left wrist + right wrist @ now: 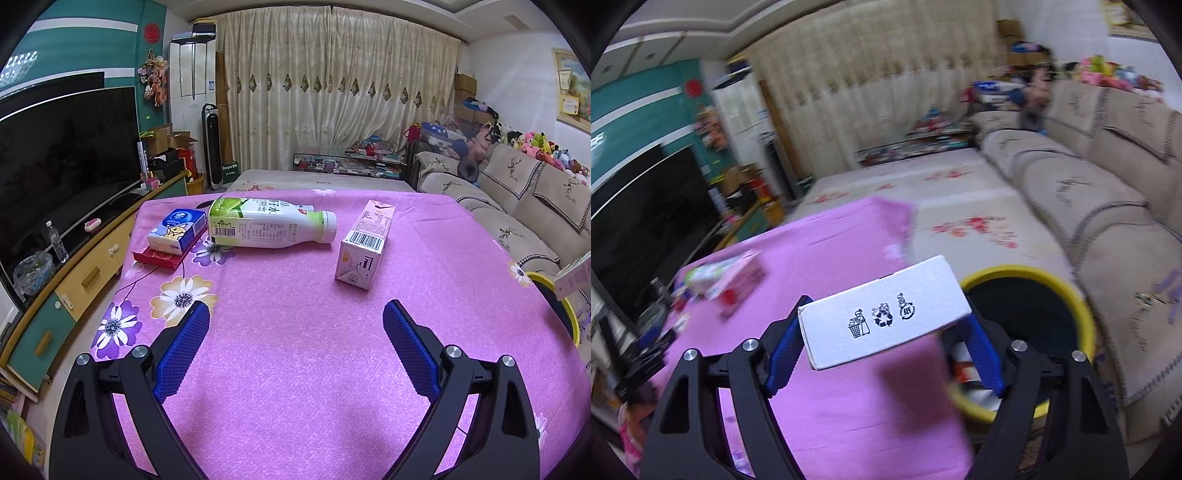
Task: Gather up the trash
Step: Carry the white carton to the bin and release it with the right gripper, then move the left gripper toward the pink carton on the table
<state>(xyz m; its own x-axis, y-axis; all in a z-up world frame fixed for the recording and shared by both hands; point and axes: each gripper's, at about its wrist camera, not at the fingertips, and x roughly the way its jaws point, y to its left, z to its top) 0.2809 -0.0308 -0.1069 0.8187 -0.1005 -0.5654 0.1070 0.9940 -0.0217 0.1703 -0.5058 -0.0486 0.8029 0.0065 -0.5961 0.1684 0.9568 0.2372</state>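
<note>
R gripper (884, 325) clamps white box (886, 314) by the table's (295, 369) right edge, near yellow bin (1071, 295). We see L gripper (295, 314) jaws apart, empty. Bottle (269, 227) and carton (364, 245) lie toward the far edge.

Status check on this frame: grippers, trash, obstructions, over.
Right gripper shut on white box, near yellow-rimmed bin. Left gripper open, empty. Bottle, pink carton remain. Nothing blocking.

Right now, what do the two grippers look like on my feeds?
Both match: the left gripper and right gripper have matte black angular frames with triangular cut-outs, round silver bolt heads at the pivots, and fingers faced with textured bright blue pads. No cables, markings, hands or sleeves are visible.
</note>
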